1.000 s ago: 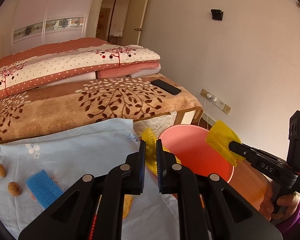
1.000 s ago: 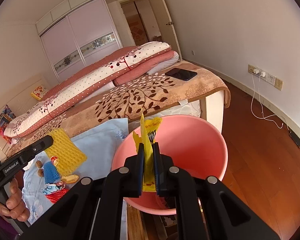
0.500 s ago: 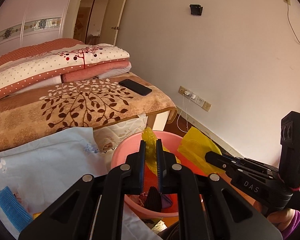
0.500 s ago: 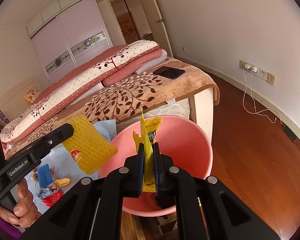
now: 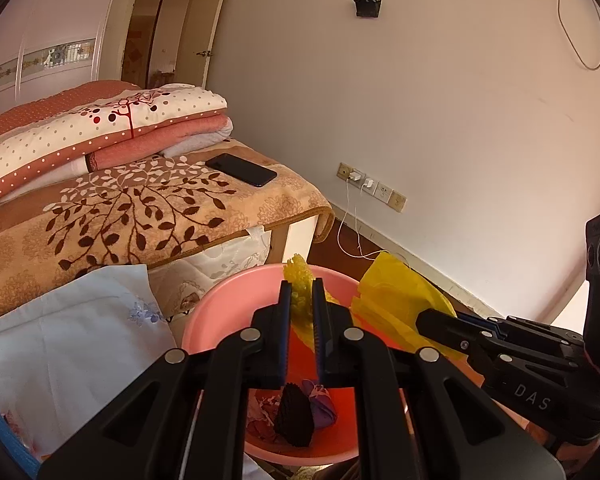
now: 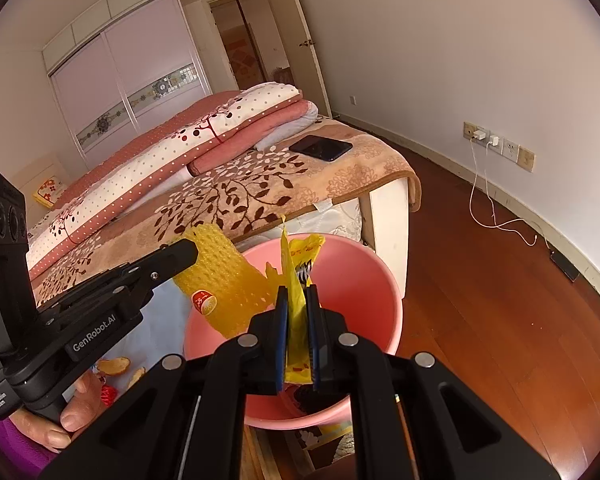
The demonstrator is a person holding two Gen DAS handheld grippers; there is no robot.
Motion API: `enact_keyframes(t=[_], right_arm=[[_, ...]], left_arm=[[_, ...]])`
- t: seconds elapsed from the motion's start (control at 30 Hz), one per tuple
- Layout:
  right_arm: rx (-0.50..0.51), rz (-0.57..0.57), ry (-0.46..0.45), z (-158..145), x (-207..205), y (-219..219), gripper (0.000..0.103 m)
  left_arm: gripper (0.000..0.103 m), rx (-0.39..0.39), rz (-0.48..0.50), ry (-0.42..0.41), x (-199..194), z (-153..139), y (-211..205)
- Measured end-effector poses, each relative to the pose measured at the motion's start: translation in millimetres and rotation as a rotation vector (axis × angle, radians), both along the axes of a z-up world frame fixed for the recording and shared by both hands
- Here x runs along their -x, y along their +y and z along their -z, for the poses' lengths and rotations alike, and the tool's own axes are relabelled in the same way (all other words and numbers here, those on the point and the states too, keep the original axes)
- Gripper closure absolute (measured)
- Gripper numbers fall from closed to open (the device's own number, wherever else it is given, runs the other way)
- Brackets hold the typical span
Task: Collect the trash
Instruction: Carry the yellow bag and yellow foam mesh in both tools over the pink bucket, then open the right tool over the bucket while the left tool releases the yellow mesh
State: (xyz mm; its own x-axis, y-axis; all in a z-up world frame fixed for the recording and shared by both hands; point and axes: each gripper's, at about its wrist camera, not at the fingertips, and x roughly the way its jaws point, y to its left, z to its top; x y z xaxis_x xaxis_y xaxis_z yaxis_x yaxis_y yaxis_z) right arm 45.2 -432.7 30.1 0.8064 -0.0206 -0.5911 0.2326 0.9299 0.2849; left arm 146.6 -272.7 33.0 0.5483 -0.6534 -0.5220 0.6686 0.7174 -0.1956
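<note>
Left wrist view: left hand-held gripper (image 5: 300, 312) clamped on a yellow foam net sleeve (image 5: 298, 286), held over the pink basin (image 5: 220, 312). Down in the basin, a black mesh scrap (image 5: 294, 412) and a purple wrapper (image 5: 322, 402) among pinkish bits. At right, the right hand-held gripper (image 5: 420, 316) closed on a yellow plastic wrapper (image 5: 396, 304), also over the basin's rim. Light blue cloth (image 5: 80, 320) just left of the basin, a blue strip (image 5: 0, 436) at its near edge. Behind, a bed with a leaf-print blanket (image 5: 140, 216), folded dotted quilts (image 5: 100, 128) and a black phone (image 5: 242, 170) on top. White cable (image 5: 348, 236) hanging from wall sockets (image 5: 374, 190)

Right wrist view: right hand-held gripper (image 6: 298, 320) pinching the yellow plastic wrapper (image 6: 296, 280) upright between its pads, above the pink basin (image 6: 380, 300). From the left, the left hand-held gripper (image 6: 188, 250) gripping the yellow foam net sleeve (image 6: 228, 288), an orange round sticker (image 6: 204, 302) on its lower part, hanging over the basin's left rim. A hand (image 6: 60, 416) around that tool's handle, purple sleeve (image 6: 4, 452) below. Orange peel pieces (image 6: 114, 366) and a red scrap (image 6: 108, 394) on the cloth beside the basin. Phone (image 6: 320, 147) on the bed; wooden floor (image 6: 500, 320) to the right
</note>
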Motion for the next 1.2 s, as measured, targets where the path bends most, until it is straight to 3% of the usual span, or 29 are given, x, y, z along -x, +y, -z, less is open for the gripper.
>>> enact_keyframes(t=[0.63, 0.8, 0.93, 1.0, 1.1, 1.2], right_arm=[[-0.052, 0.032, 0.021, 19.3, -8.9, -12.9, 0.095], [-0.061, 0.022, 0.031, 25.5, -12.8, -10.4, 0.094], [-0.069, 0.017, 0.032, 28.1, -13.8, -8.7, 0.094], [-0.067, 0.016, 0.032, 28.1, -13.8, -7.7, 0.093], [-0.070, 0.017, 0.027, 27.1, -12.9, -6.3, 0.088], [-0.057, 0.025, 0.013, 23.8, -9.7, -3.8, 0.065]], left_arm=[[0.093, -0.024, 0.023, 0.032, -2.0, 23.4, -8.2], [0.092, -0.014, 0.011, 0.076, -6.8, 27.3, -2.6], [0.073, -0.009, 0.000, 0.107, -8.9, 29.0, 3.4], [0.069, 0.003, -0.008, 0.123, -8.5, 29.0, 7.2], [0.068, -0.002, -0.010, 0.131, -6.3, 28.2, 10.2], [0.068, -0.003, -0.011, 0.134, -2.8, 26.2, 13.8]])
